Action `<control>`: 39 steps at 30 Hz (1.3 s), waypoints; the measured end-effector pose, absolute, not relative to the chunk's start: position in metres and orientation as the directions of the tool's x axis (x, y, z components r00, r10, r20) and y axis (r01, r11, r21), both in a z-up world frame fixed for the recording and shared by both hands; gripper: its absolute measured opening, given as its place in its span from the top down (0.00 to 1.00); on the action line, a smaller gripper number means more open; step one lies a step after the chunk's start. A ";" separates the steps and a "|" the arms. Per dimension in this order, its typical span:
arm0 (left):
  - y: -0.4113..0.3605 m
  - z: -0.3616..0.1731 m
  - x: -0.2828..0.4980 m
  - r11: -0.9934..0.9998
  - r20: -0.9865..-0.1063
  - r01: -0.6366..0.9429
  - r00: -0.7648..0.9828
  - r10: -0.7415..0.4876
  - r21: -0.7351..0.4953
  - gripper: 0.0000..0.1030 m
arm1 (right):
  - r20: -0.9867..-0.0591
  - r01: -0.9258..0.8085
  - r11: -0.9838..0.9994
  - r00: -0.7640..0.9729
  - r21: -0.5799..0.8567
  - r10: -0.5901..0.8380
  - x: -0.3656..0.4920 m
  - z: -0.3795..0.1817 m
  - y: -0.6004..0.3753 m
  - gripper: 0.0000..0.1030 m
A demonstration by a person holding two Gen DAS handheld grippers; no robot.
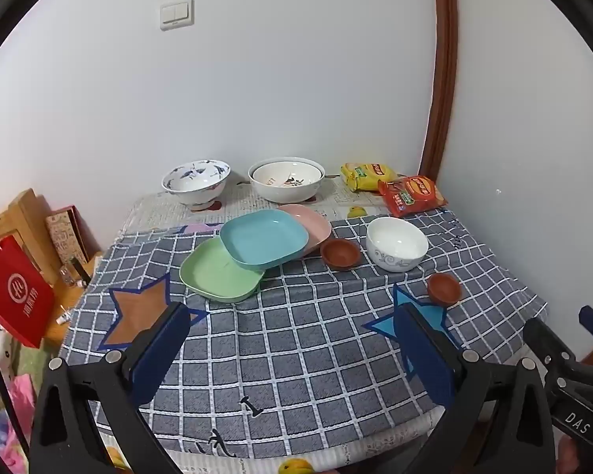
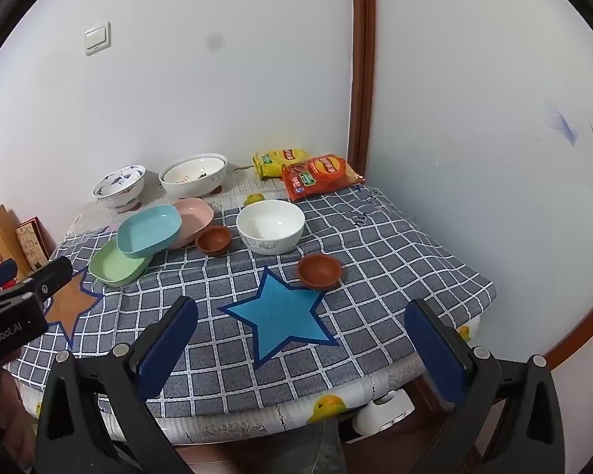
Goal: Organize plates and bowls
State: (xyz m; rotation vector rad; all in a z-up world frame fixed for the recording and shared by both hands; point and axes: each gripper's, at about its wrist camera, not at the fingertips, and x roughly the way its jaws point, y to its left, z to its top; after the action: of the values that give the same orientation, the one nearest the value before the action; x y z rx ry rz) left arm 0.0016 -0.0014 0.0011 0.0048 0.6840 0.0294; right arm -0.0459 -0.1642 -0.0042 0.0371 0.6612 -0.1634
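Two grippers, the left gripper (image 1: 292,339) and the right gripper (image 2: 300,335), hover above the near edge of the checked tablecloth (image 1: 296,355), jaws spread fully wide and holding nothing. Nearest the right gripper sits a small brown bowl (image 2: 319,271), just beyond the blue star (image 2: 282,316); a second brown bowl (image 2: 213,239) and a white bowl (image 2: 271,231) stand further back. At mid-table three square plates overlap: green plate (image 1: 219,272) lowest, blue plate (image 1: 265,239) tilted across it, pink plate (image 1: 310,221) behind. Two large bowls (image 1: 284,181) stand near the wall. Good practice, judged here: grip each dish by its rim, nest like with like, and lift the blue plate first so nothing slides.
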 end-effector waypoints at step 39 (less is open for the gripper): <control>0.004 0.002 -0.011 0.998 -0.605 -0.063 0.794 0.067 0.028 0.00 | -0.596 0.137 0.990 0.792 -0.035 -0.130 -0.050 -0.004 -0.166 0.00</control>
State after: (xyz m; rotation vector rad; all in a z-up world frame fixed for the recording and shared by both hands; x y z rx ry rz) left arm -0.0114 0.0042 0.0018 0.0068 0.6502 0.0696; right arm -0.0496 -0.1658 -0.0038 0.0102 0.6402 -0.1436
